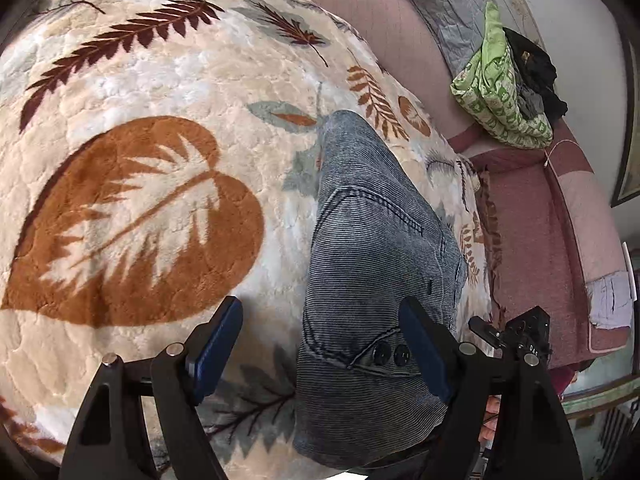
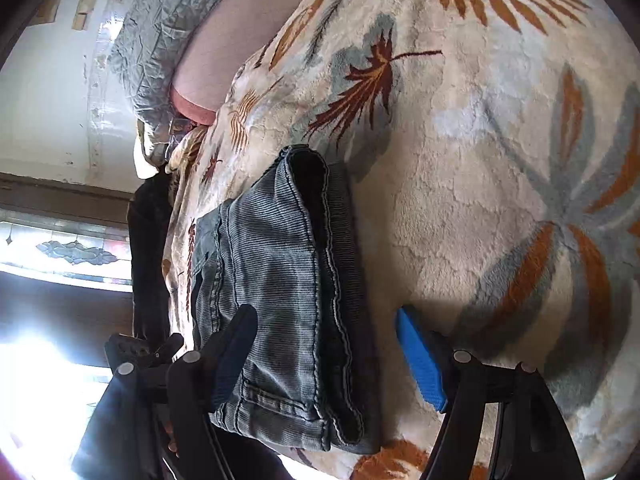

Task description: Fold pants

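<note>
Grey-blue corduroy pants [image 1: 368,264] lie folded in a long narrow stack on a cream leaf-patterned blanket [image 1: 140,184]. In the left wrist view my left gripper [image 1: 322,346] is open just above the waistband end with its two dark buttons [image 1: 392,354]; its right finger is over the pants, its left over the blanket. In the right wrist view the pants [image 2: 280,280] show stacked layers with hemmed edges. My right gripper [image 2: 326,344] is open over them, holding nothing, its left finger above the cloth and its blue-padded right finger above the blanket [image 2: 480,200].
A pink sofa [image 1: 532,216] runs along the blanket's far edge, with a green patterned bundle [image 1: 500,96] and dark clothes on it. A grey quilt [image 2: 160,40] and a bright window [image 2: 60,248] lie off the bed's edge.
</note>
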{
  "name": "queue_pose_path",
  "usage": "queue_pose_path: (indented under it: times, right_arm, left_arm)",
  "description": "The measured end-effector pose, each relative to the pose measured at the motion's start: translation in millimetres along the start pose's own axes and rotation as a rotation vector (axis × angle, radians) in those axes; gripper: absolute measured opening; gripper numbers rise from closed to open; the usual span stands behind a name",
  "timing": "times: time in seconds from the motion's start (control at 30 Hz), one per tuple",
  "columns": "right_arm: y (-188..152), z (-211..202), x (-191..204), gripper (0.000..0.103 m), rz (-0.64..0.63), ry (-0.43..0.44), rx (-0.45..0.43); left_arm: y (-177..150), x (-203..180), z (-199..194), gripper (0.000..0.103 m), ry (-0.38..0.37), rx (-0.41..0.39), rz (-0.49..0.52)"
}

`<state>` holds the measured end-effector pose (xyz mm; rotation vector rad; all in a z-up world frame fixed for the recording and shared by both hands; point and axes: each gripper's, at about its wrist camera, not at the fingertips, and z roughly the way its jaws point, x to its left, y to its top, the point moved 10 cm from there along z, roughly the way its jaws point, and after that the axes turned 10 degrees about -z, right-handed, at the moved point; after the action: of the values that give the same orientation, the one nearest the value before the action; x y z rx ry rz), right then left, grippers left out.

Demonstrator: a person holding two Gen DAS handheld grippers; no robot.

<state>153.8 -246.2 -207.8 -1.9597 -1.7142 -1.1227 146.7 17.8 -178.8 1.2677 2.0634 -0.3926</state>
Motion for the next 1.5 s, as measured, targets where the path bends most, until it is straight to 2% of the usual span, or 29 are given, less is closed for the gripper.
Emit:
queue_pose_path:
  times: [0.1,0.2,0.3,0.33,0.37,0.4,0.47,0.67,0.83,1.03,1.13,1.3,1.5]
  right_arm:
    - [5.2,6.7,11.3,0.075,0.0,0.074,0.003]
    - [0.5,20.6,13.5,0.075,-0.033,0.031,0.044]
    - [2.4,21.2,9.3,0.074,0.016,0.054,0.036]
    - [2.8,21.1,7.7,0.073,0.027,0.059,0.037]
    - [3.1,21.2,6.5,0.07,0.029,0.053,0.04]
    - [2.6,21.8,5.1,0.066,0.021,0.034,0.045]
    - [-0.2,24.0,0.4,0.036,-0.01,-0.029,0.063]
    - [-2.4,22.3,12.4,0.018,-0.143,-0.127,0.065]
    - [1.1,9.8,30.5,0.015,-0.202,-0.137,0.017]
    - [7.5,-5.5,63.2,0.014,-0.287,-0.134,-0.021]
    - [15.6,-10.1,82.1,0.014,-0.325,-0.135,-0.042]
    - [42.4,-15.6,115.2,0.014,-0.389,-0.132,-0.079]
    - [66.6,-5.2,134.0,0.014,-0.436,-0.15,-0.076]
  left_arm:
    - [2.4,-9.7,11.1,0.081,-0.021,0.023,0.01]
    - [7.2,-17.7,18.3,0.08,-0.078,0.051,-0.012]
    - [8.1,-20.2,26.6,0.079,-0.107,0.081,-0.033]
    - [9.4,-20.6,27.1,0.07,-0.106,0.076,-0.031]
    - [9.3,-20.2,29.1,0.06,-0.095,0.079,-0.025]
    - [9.2,-16.8,32.2,0.046,-0.063,0.082,-0.02]
    - [8.9,-14.5,33.8,0.042,-0.048,0.072,-0.011]
    - [4.9,-19.3,29.2,0.029,0.016,0.035,0.064]
    - [2.1,-31.9,16.8,0.023,0.064,-0.023,0.161]
    - [1.7,-56.8,-7.6,0.022,0.092,-0.106,0.292]
    - [11.6,-69.5,-22.4,0.022,0.083,-0.151,0.324]
    - [40.5,-81.1,-41.5,0.022,0.055,-0.202,0.328]
    - [69.5,-84.2,-39.7,0.022,0.045,-0.232,0.328]
